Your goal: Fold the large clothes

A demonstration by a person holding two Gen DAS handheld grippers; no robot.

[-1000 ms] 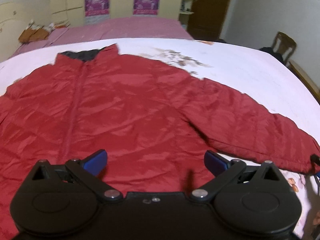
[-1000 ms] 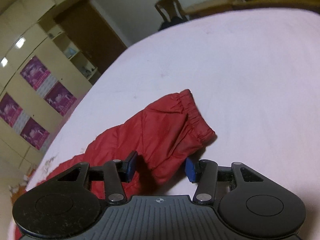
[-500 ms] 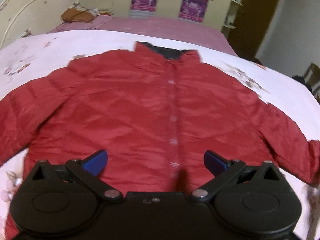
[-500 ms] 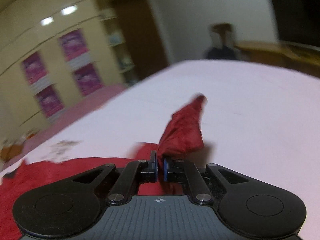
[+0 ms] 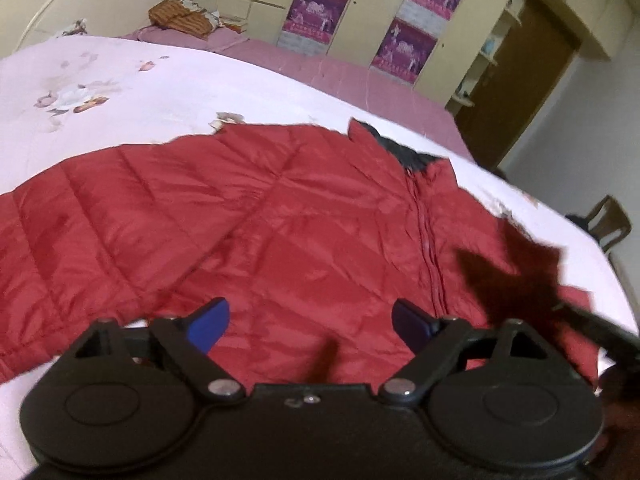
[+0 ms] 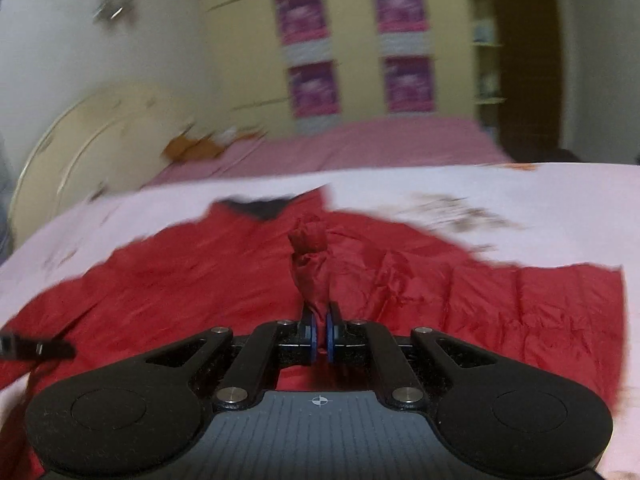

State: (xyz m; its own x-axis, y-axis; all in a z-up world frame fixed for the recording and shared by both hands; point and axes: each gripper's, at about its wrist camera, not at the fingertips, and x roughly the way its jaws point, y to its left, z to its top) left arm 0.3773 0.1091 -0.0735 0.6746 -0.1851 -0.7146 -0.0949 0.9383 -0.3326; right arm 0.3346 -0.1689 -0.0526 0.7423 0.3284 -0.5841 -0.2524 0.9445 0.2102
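Observation:
A large red quilted jacket (image 5: 280, 232) with a dark collar lies front up and spread on a pale pink bed sheet (image 5: 160, 92). My left gripper (image 5: 310, 324) is open and empty, hovering over the jacket's lower hem left of the zip. My right gripper (image 6: 320, 336) is shut on the jacket's sleeve cuff (image 6: 312, 264), which stands bunched up above the jaws over the jacket body (image 6: 180, 288). The lifted sleeve and the right gripper show as a dark blurred shape (image 5: 528, 276) at the right of the left wrist view.
A second bed with a pink cover (image 6: 360, 140) stands behind, with brown items (image 5: 180, 20) near its rounded headboard. A yellow wardrobe with purple posters (image 5: 320, 12) lines the wall. A brown door (image 5: 516, 92) and a wooden chair (image 5: 608, 224) are to the right.
My right gripper closed on the sleeve cuff, lifted it off the sheet and swung it in over the jacket body. My left gripper swept left across the jacket, staying open.

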